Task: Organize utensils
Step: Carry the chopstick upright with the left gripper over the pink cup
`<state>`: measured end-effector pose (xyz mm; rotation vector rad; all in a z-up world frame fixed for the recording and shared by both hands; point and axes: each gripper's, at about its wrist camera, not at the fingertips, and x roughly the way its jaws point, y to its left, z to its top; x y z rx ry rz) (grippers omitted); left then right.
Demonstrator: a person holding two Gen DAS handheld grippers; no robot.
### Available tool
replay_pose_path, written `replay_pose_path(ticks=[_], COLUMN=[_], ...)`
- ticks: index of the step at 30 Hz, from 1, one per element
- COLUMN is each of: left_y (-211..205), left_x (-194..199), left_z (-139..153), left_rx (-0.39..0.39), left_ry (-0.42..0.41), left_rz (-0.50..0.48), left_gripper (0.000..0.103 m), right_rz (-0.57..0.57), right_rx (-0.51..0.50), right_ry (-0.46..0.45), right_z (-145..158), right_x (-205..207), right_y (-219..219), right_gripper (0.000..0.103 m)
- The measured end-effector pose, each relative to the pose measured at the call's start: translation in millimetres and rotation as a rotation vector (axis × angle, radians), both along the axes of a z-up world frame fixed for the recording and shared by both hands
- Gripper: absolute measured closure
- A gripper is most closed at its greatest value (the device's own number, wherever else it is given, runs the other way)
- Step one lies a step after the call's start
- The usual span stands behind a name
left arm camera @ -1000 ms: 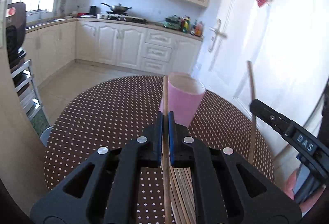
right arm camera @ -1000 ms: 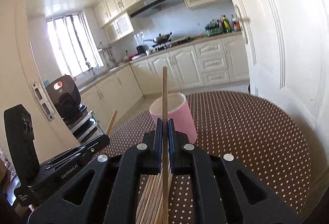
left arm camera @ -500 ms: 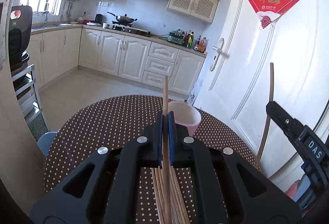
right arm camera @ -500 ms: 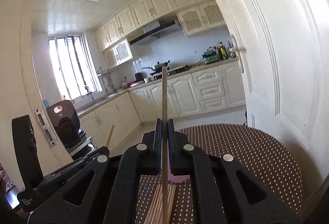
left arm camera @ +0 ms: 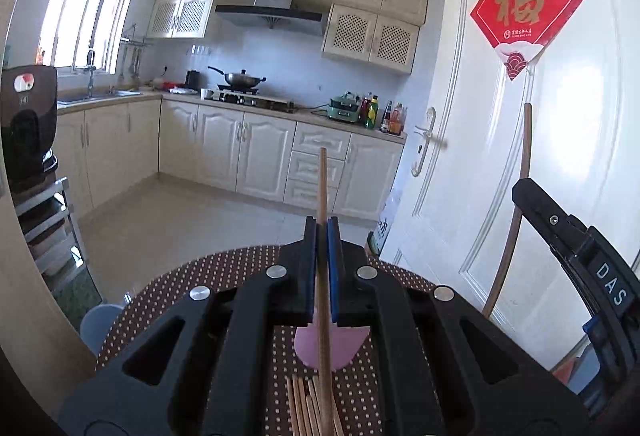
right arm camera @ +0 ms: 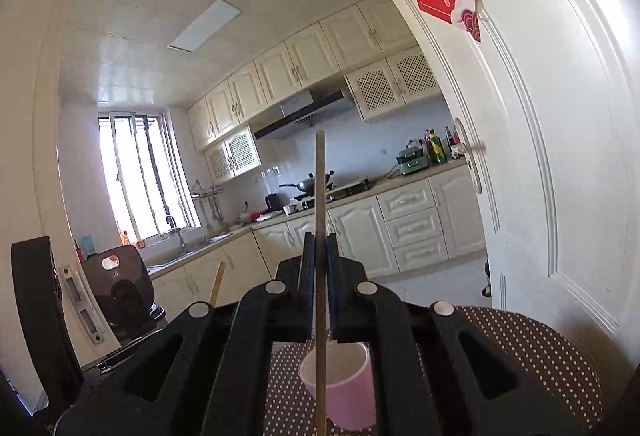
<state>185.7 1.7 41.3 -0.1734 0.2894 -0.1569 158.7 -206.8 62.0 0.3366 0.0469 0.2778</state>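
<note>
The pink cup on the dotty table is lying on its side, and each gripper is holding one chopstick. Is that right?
Not quite. The pink cup is standing upright, its open mouth facing up, as the right wrist view shows. The rest is right: it sits on the dotted table, and the left gripper and right gripper each pinch one chopstick.

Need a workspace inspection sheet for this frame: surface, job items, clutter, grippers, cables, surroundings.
Surface: round table with a brown polka-dot cloth.
Job's things: pink cup upright on the table; loose chopsticks lying in front of it.
Clutter: nothing seen.
Grippers: left gripper shut on one chopstick; right gripper shut on another chopstick. Both sticks point up, clear of the cup.
Cables: nothing seen.
Surroundings: white door with red decoration beside the table; kitchen cabinets and wok behind.
</note>
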Motion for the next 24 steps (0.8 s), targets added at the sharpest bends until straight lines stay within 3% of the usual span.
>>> replay_pose_path(ticks=[14, 24], left_y=[-18.0, -7.8], left_x=[48.2, 77.5], left_z=[11.8, 12.8], left_rx=[0.008, -0.126], left_ry=[-0.089, -0.18], left_rz=[-0.029, -0.068], left_gripper=[0.097, 0.097], right_rz=[-0.023, -0.066], right_rx=[-0.006, 0.027], right_ry=[-0.094, -0.129], right_z=[1.7, 7.0], right_x=[57.0, 88.3], right_y=[5.4, 8.7], right_gripper=[0.099, 0.099])
